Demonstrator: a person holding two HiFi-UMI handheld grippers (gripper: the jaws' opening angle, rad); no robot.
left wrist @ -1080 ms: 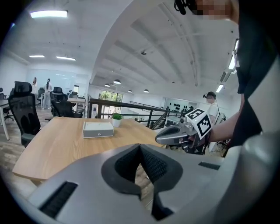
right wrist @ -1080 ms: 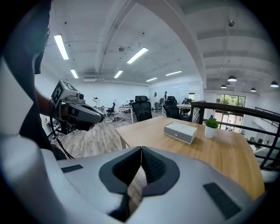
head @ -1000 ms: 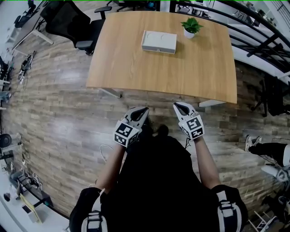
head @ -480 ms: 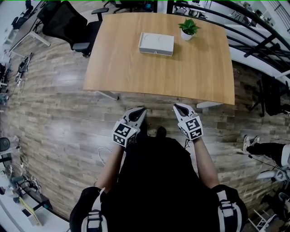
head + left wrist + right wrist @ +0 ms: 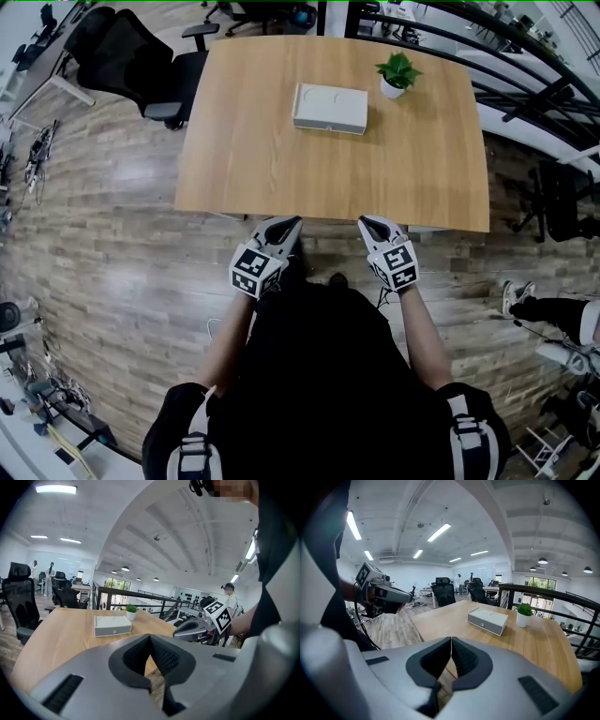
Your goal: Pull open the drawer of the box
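While both grippers hang just short of the near edge of the light wooden surface, neither touches anything on it. The left gripper, a grey tool with a black-and-white marker cube, has its jaws pressed together with nothing between them. The right gripper, built the same way, also has its jaws closed tight and empty. The two are near each other, side by side, with their tips pointing toward the far side of the scene.

The flat white rectangular box lies on the far half of the surface, a little right of its middle and well apart from both grippers. Its long front face, which has a small round knob, is turned toward the near edge, and the drawer sits flush in the box. Just to the right of the box, a little farther away, stands a small green plant in a white pot. A black office chair stands on the wood-plank floor at the far left corner of the surface.
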